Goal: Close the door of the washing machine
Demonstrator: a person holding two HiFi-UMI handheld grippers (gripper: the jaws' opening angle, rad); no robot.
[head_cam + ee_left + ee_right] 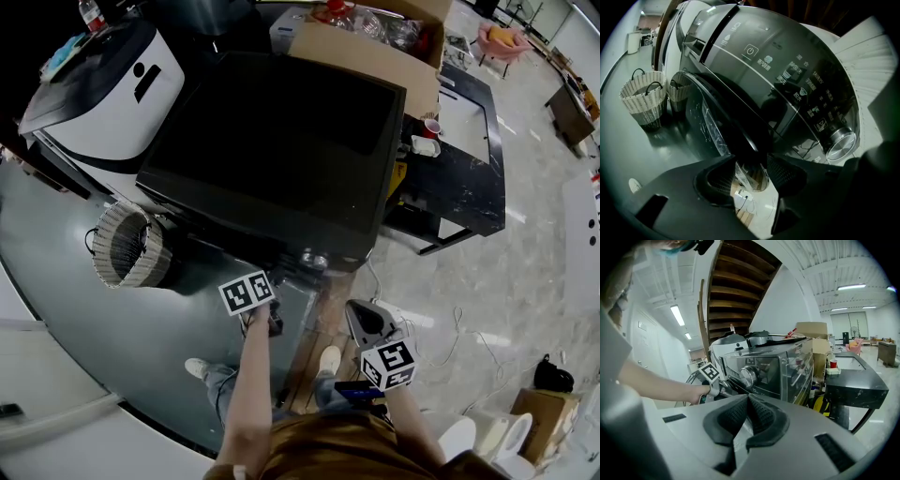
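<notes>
Task's thing: the dark grey front-loading washing machine [281, 141] stands on the floor right in front of the person; its round dark glass door [710, 124], with clear plastic film on it, sits on the front below the glossy black control panel [797, 84] and to the left of the silver dial [841, 140]
Door: in the left gripper view it seems to angle out from the machine's front instead of lying flush, so I judge it still ajar; how far open I cannot tell
Left hand-held gripper [750, 164]: jaws wide apart at the door's dark rim, which runs just ahead of the gap; neither pad presses on it and nothing is gripped
Right hand-held gripper [746, 401]: held low near the person's body, apart from the machine, jaws closed together and empty
Done so far: the approach only, with the left hand-held gripper at the door's edge
Left to do: nearly all of it, by my reading; the door has to be pushed flat against the front until it latches
Nearby: two pale woven baskets [644, 101] with dark handles on the grey floor beyond the door
</notes>
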